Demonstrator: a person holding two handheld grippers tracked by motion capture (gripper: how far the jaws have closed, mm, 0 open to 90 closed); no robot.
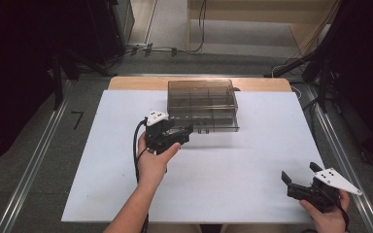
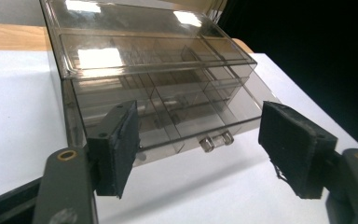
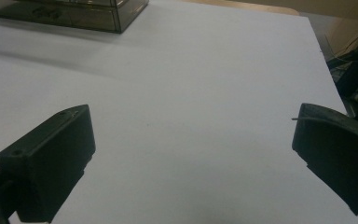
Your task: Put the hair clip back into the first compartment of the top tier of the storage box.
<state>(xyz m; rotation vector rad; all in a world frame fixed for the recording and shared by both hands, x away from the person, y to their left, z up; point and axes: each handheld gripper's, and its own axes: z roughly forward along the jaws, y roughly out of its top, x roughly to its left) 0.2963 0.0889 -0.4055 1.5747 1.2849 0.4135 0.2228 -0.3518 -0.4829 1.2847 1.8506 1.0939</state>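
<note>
Two grippers up. Left gripper (image 1: 184,134) fingers spread, nothing between, facing the front of the smoky plastic organizer box (image 1: 202,105) at the far-centre worktop (image 1: 252,160). Right gripper (image 1: 298,178) fingers released, idle near-right. We square up on the front latch (image 2: 216,140), approach low, w/o shoving the box. No readable labels/brands.

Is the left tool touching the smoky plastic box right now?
Apart. The left gripper view shows the left tool open, white table visible between its pads and the compartment box; nothing is between the jaws.
</note>
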